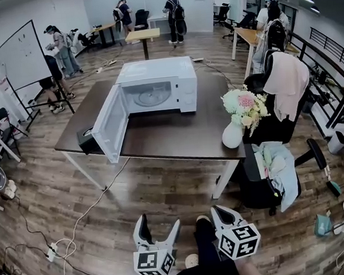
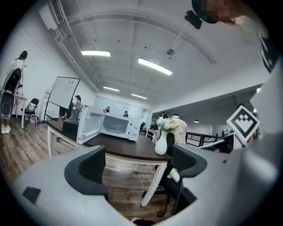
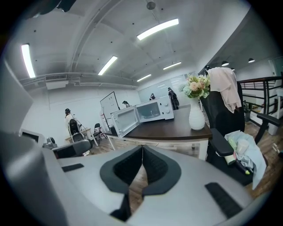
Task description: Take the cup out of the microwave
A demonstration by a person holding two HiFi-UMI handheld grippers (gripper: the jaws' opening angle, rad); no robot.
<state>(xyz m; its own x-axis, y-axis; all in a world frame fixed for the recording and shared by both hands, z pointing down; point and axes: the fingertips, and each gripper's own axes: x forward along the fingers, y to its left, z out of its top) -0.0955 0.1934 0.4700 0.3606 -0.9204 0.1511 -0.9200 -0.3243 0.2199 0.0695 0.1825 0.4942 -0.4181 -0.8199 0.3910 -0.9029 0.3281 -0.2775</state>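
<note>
One dark counter (image 1: 178, 140) stands on the wood floor (image 1: 74, 191) of an open office. It bears a white microwave (image 1: 161, 83), its door (image 1: 111, 124) swung open, and a flower vase (image 1: 232, 135). The cup cannot be made out inside.

Left gripper view: the left tool (image 2: 139, 161) gapes wide, empty.

Right gripper view: the right tool (image 3: 142, 152) is closed, empty.

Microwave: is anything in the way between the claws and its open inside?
Nothing visible blocks it. The microwave door hangs open to the left, and bare table lies before the opening. The flower vase stands off to the right. The left claw and right claw hang far back over the floor. No cup shows inside.
</note>
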